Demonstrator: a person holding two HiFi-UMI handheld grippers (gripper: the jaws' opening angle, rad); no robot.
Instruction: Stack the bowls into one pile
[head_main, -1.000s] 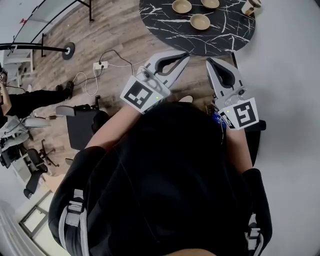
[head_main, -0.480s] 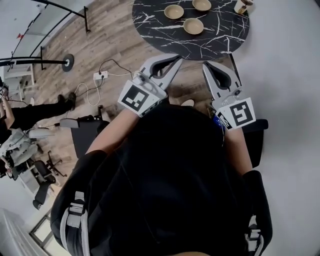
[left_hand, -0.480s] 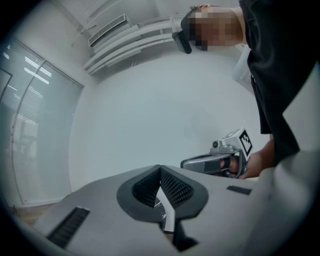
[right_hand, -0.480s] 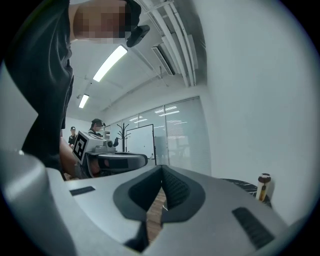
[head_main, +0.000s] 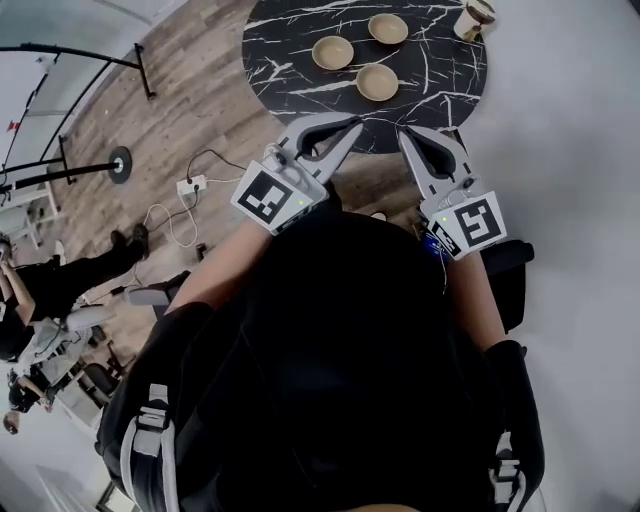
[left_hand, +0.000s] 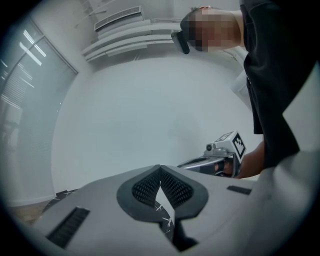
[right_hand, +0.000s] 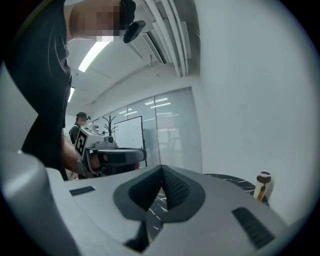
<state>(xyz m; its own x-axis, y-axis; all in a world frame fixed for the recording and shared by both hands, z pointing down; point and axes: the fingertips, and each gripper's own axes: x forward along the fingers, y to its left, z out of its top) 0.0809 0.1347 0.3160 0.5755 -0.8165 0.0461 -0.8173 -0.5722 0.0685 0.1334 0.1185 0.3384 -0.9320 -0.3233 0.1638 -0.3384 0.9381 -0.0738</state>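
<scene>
table (head_main: 290, 80): a round black top with white veins is standing on the wooden floor (head_main: 190, 90) beside a white wall, and it is carrying every container here.
left bowl (head_main: 333, 52): this tan bowl is sitting upright on the table, mouth up, showing only its own bare tan inside.
far bowl (head_main: 387, 28): it is sitting upright toward the far rim, apart from the left bowl, and its inside is likewise showing plain tan.
near bowl (head_main: 377, 82): it is sitting closest to the person, apart from the other two. The three are forming a loose triangle, each on the tabletop by itself, so no pile is standing yet.
cup (head_main: 472, 18): a pale cup with a dark top is standing at the table's right edge, well apart from the bowls. What it is holding cannot be told.
left gripper (head_main: 352, 126): in the head view its tips are overlapping the table's near edge and pointing toward the bowls. Its jaws are clenched together, gripping nothing, with only a sliver of tabletop showing beyond them.
right gripper (head_main: 405, 136): it is hanging beside the left one, short of the near bowl. Its jaws are pressed together tip to tip and are gripping nothing.
power strip (head_main: 190, 185): it is lying on the floor left of the table, with white cables trailing from it.
bystander (head_main: 60, 285): a person in dark clothes is standing at the left edge of the head view.
</scene>
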